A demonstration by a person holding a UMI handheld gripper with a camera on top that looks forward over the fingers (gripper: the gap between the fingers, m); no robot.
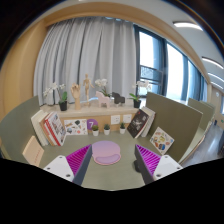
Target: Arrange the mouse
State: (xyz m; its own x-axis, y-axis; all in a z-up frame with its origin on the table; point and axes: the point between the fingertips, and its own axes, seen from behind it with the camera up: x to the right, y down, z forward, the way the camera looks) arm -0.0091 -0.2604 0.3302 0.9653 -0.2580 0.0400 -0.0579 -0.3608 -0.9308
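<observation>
A pale lilac mouse [105, 149] rests on a round pink mat [106, 156] on the grey-green table [40, 125]. It lies just ahead of my gripper [111, 163], between the lines of the two fingers. The fingers [74, 161] are spread wide, with their magenta pads to either side of the mat and a gap on both sides. Nothing is held.
A low wooden shelf [95, 117] at the table's far edge holds small plants, figurines and cards. Books [45, 127] lean at its left and picture cards [140, 123] at its right. Curtains and windows stand behind.
</observation>
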